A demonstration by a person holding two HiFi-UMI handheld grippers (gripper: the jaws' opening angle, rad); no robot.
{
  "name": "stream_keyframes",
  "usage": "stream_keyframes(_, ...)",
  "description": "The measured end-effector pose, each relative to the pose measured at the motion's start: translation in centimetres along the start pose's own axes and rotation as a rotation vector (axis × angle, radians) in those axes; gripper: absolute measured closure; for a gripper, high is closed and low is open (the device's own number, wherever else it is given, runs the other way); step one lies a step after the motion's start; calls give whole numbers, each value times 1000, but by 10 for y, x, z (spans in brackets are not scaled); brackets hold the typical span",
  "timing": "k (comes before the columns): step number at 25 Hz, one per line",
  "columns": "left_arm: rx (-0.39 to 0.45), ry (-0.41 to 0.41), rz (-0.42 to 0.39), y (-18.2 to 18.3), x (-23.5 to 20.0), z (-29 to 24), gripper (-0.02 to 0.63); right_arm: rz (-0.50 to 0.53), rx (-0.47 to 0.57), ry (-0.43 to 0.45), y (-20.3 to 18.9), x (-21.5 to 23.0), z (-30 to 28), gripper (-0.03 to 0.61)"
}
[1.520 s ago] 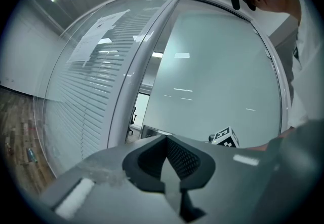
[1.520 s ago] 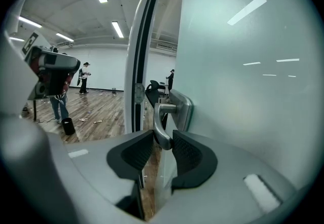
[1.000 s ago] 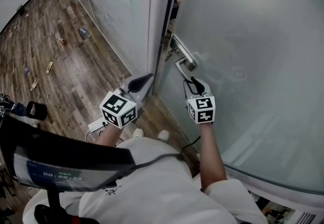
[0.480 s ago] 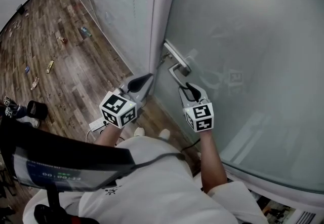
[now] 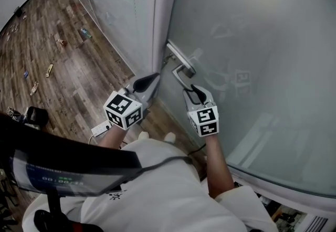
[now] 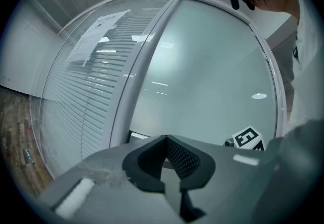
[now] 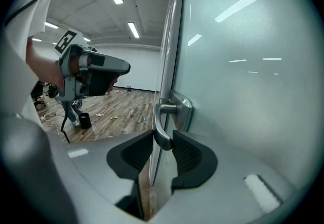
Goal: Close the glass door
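The frosted glass door (image 5: 252, 42) stands against the white door post (image 5: 165, 10), and no gap shows between them in the head view. My right gripper (image 5: 193, 89) is on the metal lever handle (image 5: 180, 71). In the right gripper view the lever's end (image 7: 163, 134) sits between both pads of the right gripper (image 7: 163, 149), and the jaws are easing open slightly. My left gripper (image 5: 149, 80) hangs shut and holds nothing, a little left of the handle. It points at the post and door (image 6: 212, 81), with its tips (image 6: 166, 139) together.
A glass wall with blinds (image 5: 121, 0) runs left of the post. The wooden floor (image 5: 63, 68) has small litter scattered on it. A white power strip (image 5: 100, 130) lies near my feet. A black chair back (image 5: 63, 157) is close at the lower left.
The door has swung left toward the post and the dark gap at its edge has gone. My right gripper moved left with the handle. The left gripper stayed still.
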State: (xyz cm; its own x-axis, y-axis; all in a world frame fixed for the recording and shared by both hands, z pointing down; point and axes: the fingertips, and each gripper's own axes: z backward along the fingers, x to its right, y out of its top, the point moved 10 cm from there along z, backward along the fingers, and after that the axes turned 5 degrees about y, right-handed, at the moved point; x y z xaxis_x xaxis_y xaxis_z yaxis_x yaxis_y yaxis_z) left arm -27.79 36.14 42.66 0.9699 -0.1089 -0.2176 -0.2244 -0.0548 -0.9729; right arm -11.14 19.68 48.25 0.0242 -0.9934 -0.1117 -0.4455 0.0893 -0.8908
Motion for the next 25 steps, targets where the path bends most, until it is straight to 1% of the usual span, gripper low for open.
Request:
stream_keyframes(3,6,-11,-6,3,2,-3,617,25,7,-35,6,-4,4,445)
stream_keyframes(5,11,-13,-11,5,1,-4,617,23,44,-57,12,-5,10,437)
stream_keyframes(9,18,-13,-16,7,0,-3,617,-21,140,-77,30,0,24,437)
stream_keyframes(13,28,-19,-18,9,3,0,617,-89,247,-67,45,-2,45,439)
stream_keyframes(14,31,-20,-19,10,5,2,617,-109,268,-64,46,-5,50,450)
stream_keyframes(15,33,-21,-20,10,6,3,617,-130,285,-62,46,-7,55,498)
stream_keyframes(17,34,-25,-23,10,10,5,617,-170,303,-52,44,-13,62,553)
stream_keyframes(19,33,-30,-21,9,14,7,617,-194,308,-35,42,-20,65,569)
stream_keyframes(25,30,-34,-16,5,19,17,617,-210,329,-12,40,-34,71,571)
